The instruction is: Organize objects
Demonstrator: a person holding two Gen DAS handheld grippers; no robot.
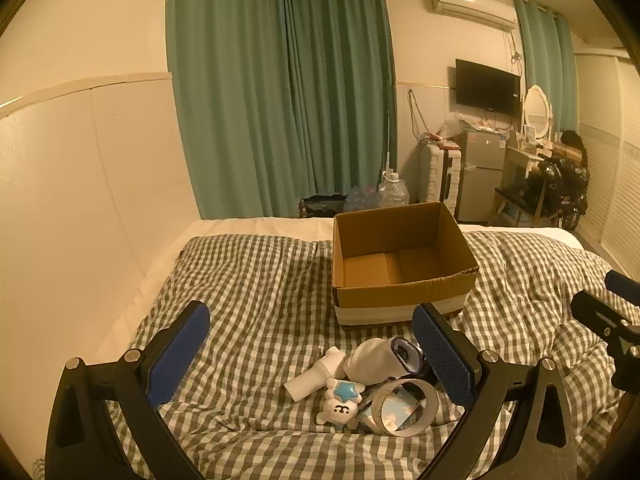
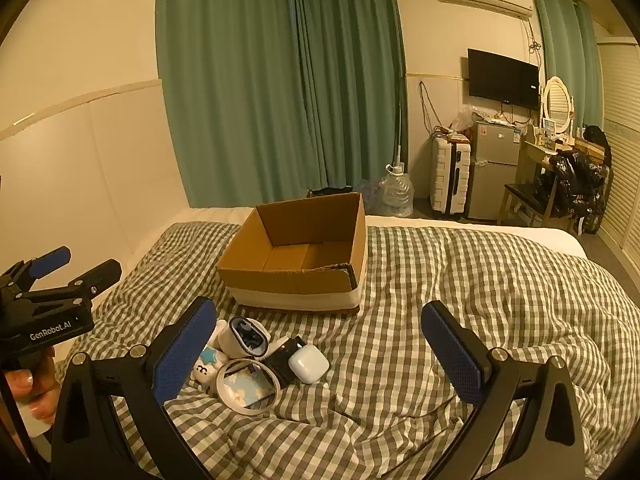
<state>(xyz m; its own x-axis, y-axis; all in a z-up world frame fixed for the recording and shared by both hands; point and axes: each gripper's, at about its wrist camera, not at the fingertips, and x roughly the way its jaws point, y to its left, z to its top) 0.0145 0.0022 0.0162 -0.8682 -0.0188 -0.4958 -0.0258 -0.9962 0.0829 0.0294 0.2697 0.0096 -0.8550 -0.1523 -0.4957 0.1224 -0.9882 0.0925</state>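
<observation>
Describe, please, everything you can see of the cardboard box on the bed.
The cardboard box is an open-topped rectangular carton of brown corrugated board, with a pale band round its lower outside. It appears empty: bare floor panels show inside. One top edge looks ragged near a corner. It sits upright on the checked duvet, beyond the pile of small items, untouched by either hand-held gripper.

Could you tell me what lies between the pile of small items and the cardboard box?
Only bare checked quilt separates the pile from the cardboard box; the right wrist view shows it best.

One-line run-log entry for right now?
left gripper: open | right gripper: open | brown cardboard box: empty | small white items pile: on checked duvet
</observation>
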